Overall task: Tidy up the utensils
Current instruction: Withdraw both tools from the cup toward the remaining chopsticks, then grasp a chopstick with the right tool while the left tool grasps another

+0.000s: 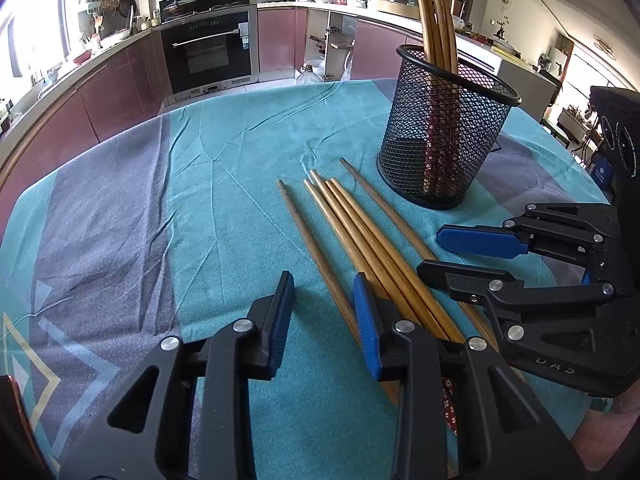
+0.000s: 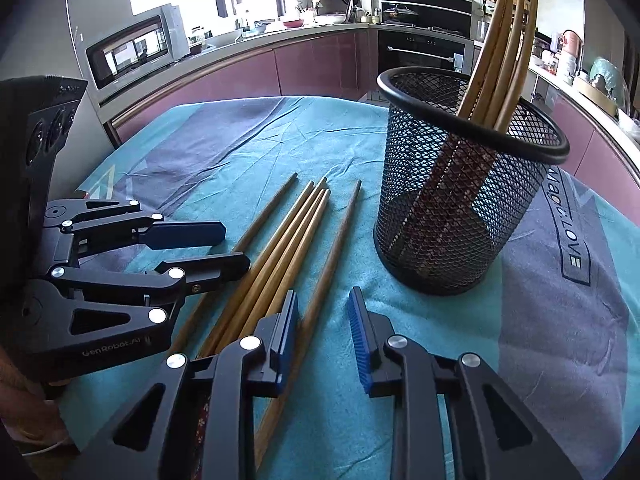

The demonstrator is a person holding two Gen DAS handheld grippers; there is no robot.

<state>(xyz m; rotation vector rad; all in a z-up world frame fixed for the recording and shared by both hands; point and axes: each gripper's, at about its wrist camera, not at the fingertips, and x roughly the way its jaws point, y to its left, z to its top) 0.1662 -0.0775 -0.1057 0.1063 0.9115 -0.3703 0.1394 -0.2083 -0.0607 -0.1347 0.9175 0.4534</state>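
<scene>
Six wooden chopsticks flat on teal tablecloth, loosely parallel, tips toward black mesh holder; four more chopsticks upright in holder, leaning on rim. Left gripper low over cloth, jaws wide apart, empty, right finger over the bundle. Right gripper just beside, also spread open, gripping nothing, left finger over chopstick ends.
</scene>
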